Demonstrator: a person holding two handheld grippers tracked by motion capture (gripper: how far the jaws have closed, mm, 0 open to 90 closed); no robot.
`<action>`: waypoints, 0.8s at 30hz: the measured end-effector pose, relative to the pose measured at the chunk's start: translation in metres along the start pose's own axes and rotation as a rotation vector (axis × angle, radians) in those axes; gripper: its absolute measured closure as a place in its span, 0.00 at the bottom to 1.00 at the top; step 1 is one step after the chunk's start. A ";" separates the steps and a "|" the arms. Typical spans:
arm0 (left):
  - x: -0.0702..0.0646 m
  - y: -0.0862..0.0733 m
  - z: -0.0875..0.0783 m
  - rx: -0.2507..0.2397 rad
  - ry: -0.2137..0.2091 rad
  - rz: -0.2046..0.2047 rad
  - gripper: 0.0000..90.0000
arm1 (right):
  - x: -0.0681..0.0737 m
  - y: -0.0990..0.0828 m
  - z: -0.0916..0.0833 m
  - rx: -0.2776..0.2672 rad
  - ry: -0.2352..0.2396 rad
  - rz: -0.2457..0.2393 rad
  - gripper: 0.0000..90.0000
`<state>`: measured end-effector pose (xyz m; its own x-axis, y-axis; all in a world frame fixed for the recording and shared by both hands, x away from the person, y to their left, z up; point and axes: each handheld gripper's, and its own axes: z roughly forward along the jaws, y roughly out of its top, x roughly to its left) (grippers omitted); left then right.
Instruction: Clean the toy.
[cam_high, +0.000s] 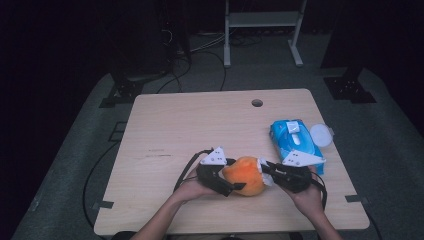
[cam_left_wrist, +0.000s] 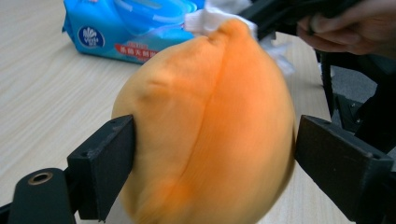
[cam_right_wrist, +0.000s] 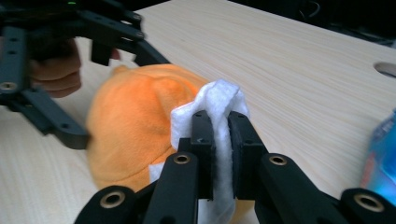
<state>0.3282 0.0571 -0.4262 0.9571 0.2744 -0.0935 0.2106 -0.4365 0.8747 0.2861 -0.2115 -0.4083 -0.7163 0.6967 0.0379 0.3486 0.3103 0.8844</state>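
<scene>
Altogether the wooden table (cam_high: 165, 125) carries 1 orange plush toy (cam_high: 245, 175), 1 white wipe (cam_right_wrist: 219, 100), 1 blue pack of wipes (cam_high: 294, 140) and 1 round white lid (cam_high: 320, 134), and 2 grippers work over it. The toy sits near the front edge, roughly midway between the 2 hands. Around it stands the left gripper (cam_left_wrist: 212, 156), jaws spread wide, 1 on each flank of the toy with the left jaw against the fabric; whether they press on it I cannot tell. From the other side the right gripper (cam_right_wrist: 221, 135) has its jaws pinched tight on the folded wipe, which rests against the top of the toy. Just behind the right hand (cam_high: 307, 197) lies the pack, its lid close to the table's right edge. Plenty of bare wood lies open across the left half and toward the far edge, where 1 round hole (cam_high: 257, 103) shows.
</scene>
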 end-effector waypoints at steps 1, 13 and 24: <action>0.001 -0.001 0.001 0.004 0.010 -0.004 0.10 | -0.003 -0.001 -0.001 0.002 -0.001 0.020 0.90; -0.013 0.020 -0.012 0.069 0.049 0.014 0.34 | -0.003 0.005 -0.006 -0.043 0.015 0.055 0.90; -0.014 0.017 0.000 0.107 0.119 -0.024 0.29 | 0.019 0.019 -0.009 -0.085 0.045 -0.027 0.90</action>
<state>0.3185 0.0456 -0.4103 0.9224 0.3828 -0.0508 0.2591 -0.5159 0.8165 0.2733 -0.1985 -0.3867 -0.7517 0.6587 0.0328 0.2775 0.2708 0.9218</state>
